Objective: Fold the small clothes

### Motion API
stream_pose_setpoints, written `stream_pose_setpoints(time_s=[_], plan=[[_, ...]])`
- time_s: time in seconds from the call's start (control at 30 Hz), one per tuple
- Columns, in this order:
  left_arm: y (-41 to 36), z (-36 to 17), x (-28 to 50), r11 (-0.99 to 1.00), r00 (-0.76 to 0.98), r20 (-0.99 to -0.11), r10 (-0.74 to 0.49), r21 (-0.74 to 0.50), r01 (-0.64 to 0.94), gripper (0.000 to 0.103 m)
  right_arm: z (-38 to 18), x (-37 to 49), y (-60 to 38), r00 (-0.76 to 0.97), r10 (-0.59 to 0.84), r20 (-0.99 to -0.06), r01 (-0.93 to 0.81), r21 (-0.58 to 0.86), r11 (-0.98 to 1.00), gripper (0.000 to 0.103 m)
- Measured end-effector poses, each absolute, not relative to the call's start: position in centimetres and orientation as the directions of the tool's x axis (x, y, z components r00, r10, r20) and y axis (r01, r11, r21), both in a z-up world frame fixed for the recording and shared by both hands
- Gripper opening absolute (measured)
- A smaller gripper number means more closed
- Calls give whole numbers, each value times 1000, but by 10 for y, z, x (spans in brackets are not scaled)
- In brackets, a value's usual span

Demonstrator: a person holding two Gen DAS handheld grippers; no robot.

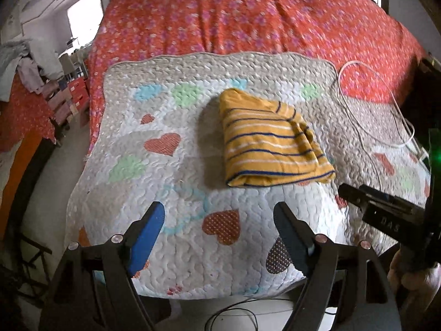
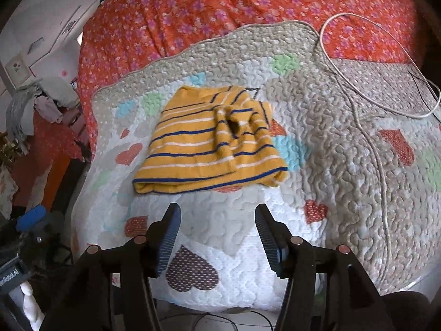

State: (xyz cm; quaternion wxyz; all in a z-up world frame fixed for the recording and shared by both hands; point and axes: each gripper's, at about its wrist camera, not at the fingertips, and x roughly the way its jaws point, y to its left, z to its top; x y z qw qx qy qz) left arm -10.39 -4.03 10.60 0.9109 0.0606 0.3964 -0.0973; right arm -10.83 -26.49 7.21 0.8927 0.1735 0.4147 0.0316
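Left gripper (image 1: pixel 219 224) nearest, jaws apart, nothing between; right gripper (image 2: pixel 217 227) likewise apart and empty, both held over near edge of heart quilt (image 1: pixel 171 182). Striped yellow garment (image 1: pixel 271 143) lay folded mid-quilt, just beyond both claws, untouched. Looked close to done. Risks, judged: loose sleeve bunched on top of garment could spring open if nudged; white cable (image 2: pixel 369 135), right of garment, could snag on a sweep.

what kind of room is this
Most likely a bedroom in a home: a bed under a red floral sheet, a heart-patterned quilt spread on it, and a pile of clothes heaped at the side.
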Motion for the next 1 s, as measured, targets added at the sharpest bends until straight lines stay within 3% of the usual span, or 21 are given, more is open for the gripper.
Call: stream_pose_setpoints(time_s=[1.0], plan=[[-80, 64, -84, 964, 572, -820, -42, 117, 238, 80, 13, -103, -305, 662, 153, -734, 169, 344, 923, 61]])
